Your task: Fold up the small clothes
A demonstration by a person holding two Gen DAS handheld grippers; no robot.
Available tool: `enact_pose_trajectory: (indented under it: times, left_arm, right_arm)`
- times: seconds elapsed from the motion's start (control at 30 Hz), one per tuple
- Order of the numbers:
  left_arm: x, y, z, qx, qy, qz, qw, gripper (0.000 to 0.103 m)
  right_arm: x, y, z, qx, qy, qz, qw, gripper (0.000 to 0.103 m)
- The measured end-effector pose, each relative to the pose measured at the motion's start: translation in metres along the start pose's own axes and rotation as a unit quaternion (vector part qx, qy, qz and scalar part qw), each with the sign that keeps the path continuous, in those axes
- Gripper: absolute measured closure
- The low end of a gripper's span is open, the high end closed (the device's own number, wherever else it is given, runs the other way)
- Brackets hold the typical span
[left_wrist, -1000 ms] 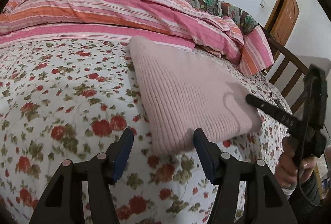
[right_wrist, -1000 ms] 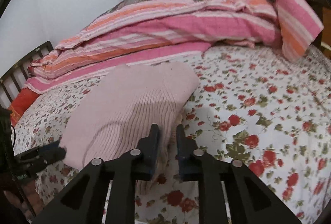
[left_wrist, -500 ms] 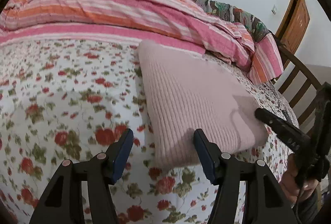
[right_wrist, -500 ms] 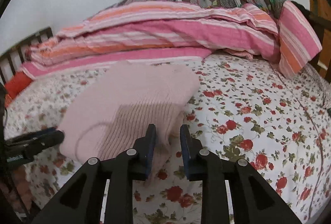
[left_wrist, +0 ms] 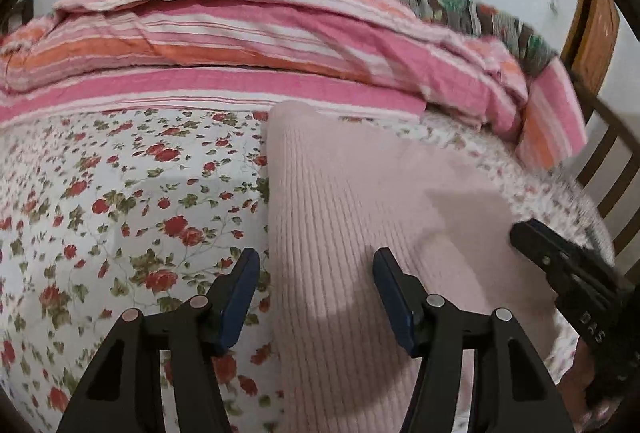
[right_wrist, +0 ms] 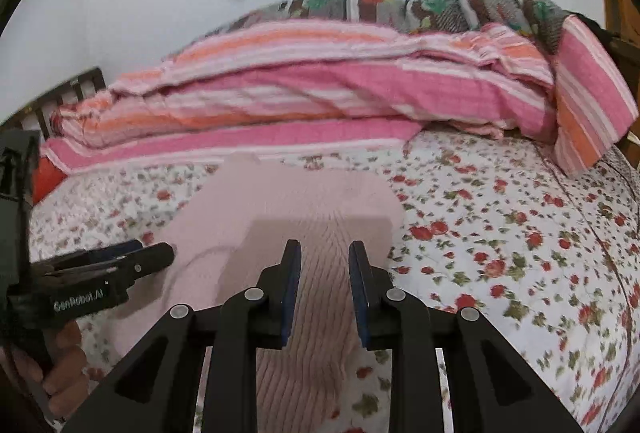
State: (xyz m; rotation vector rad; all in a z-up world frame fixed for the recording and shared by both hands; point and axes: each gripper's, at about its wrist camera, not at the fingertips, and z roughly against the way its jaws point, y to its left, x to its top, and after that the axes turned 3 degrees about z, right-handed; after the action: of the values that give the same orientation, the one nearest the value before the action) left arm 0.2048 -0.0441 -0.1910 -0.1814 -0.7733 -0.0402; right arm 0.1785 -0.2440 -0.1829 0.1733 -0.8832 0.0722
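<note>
A folded pink ribbed knit garment (left_wrist: 360, 193) (right_wrist: 304, 201) lies flat on the floral bedsheet (left_wrist: 140, 193). My left gripper (left_wrist: 316, 257) is open and hovers over the garment's near left edge, one finger over the sheet and the other over the knit. It also shows at the left of the right wrist view as the left gripper (right_wrist: 152, 253), its tip at the garment's edge. My right gripper (right_wrist: 325, 247) hangs over the garment's near right part with its jaws opening. The knit shows in the gap, and the pads do not press on it. Its tip reaches in as the right gripper (left_wrist: 536, 237).
A rolled pink and orange striped quilt (left_wrist: 240, 45) (right_wrist: 320, 89) lies along the far side of the bed. Wooden bed rails (left_wrist: 612, 153) and a brown door (left_wrist: 596, 33) stand at the right. A hand (right_wrist: 60, 373) grips the left tool's handle.
The right gripper's jaws have widened from almost shut. Both grippers have shifted across the bed, so the garment now lies more directly under each of them.
</note>
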Motion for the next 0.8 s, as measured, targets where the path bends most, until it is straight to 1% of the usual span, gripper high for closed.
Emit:
enact_pose_trajectory:
  times: [0.03,0.07,0.1,0.17,0.27,0.4,0.5,0.63,0.8]
  left_arm:
    - [-0.002,0.000,-0.003,0.004,0.003,-0.004,1.0000,0.041]
    - [-0.004,0.000,-0.006,0.005,0.004,-0.003,1.0000,0.039]
    - [-0.006,0.001,-0.010,0.000,0.002,-0.001,1.0000,0.038]
    - [-0.011,0.000,-0.014,0.000,-0.005,-0.008,1.0000,0.035]
    - [-0.016,-0.001,-0.014,-0.001,-0.019,-0.025,0.9995,0.035]
    - [-0.015,0.000,-0.015,-0.005,-0.020,-0.022,0.9996,0.035]
    - [-0.016,-0.001,-0.016,-0.001,-0.024,-0.026,0.9994,0.035]
    - [-0.017,-0.002,-0.015,0.000,-0.025,-0.020,0.9995,0.035]
    - [-0.020,-0.001,-0.014,-0.001,-0.026,-0.018,0.9995,0.035]
  right_arm:
    - [-0.003,0.001,-0.009,-0.003,0.014,0.005,1.000,0.070]
    - [-0.008,0.002,-0.020,-0.008,0.024,0.018,1.000,0.069]
    - [-0.013,0.003,-0.025,-0.018,0.023,0.030,0.999,0.067]
    - [-0.021,0.003,-0.027,-0.024,0.015,0.034,0.999,0.067]
    - [-0.026,0.002,-0.029,-0.025,0.018,0.035,0.999,0.067]
    - [-0.027,0.001,-0.032,-0.021,0.022,0.022,0.999,0.067]
    - [-0.027,0.006,-0.033,-0.033,0.025,0.032,0.999,0.067]
    - [-0.023,0.001,-0.037,-0.019,0.043,0.014,0.999,0.066]
    - [-0.024,0.002,-0.035,-0.022,0.042,0.014,0.999,0.066]
